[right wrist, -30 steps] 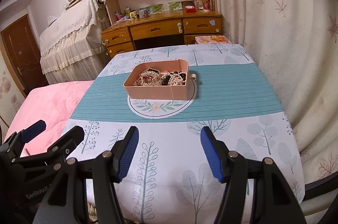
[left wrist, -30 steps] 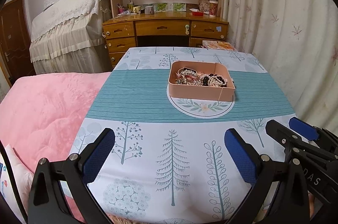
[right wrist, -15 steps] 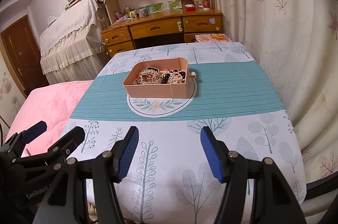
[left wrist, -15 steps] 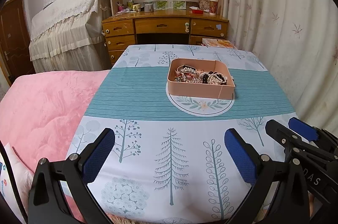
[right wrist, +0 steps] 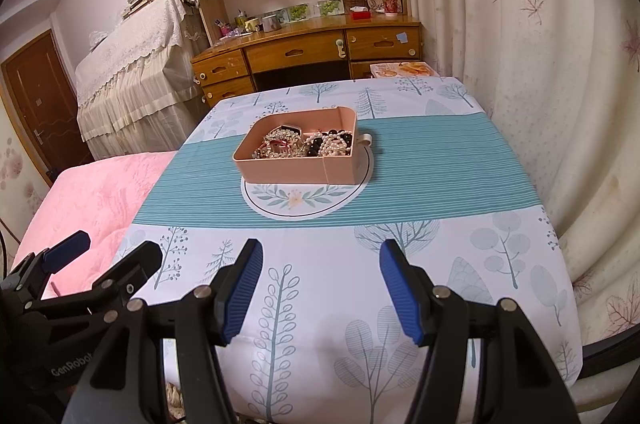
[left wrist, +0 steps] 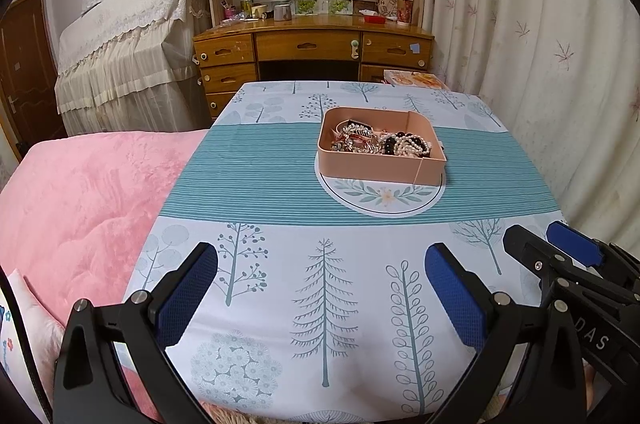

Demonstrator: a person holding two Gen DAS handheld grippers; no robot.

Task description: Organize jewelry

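Note:
A pink open box [left wrist: 376, 170] [right wrist: 288, 172] stands on a round floral mat [left wrist: 380, 198] in the teal band of the table's tree-print cloth [left wrist: 328, 288]. It holds a tangled heap of jewelry [left wrist: 380, 142] [right wrist: 304, 144]: pearl strands, dark beads, metal chains. My left gripper [left wrist: 320, 298] hovers open over the near part of the table, well short of the box, nothing between its blue pads. My right gripper [right wrist: 320, 288] is beside it, also open and empty. Each gripper shows at the edge of the other's view: the left gripper [right wrist: 104, 252], the right gripper [left wrist: 538, 234].
A bed with a pink blanket [left wrist: 80, 192] adjoins the table's left side. A pale curtain [left wrist: 540, 64] hangs close on the right. Beyond the table stand a wooden desk with bookshelves [left wrist: 312, 44] and a lace-covered piece of furniture [left wrist: 128, 56]. A book [left wrist: 416, 78] lies past the far edge.

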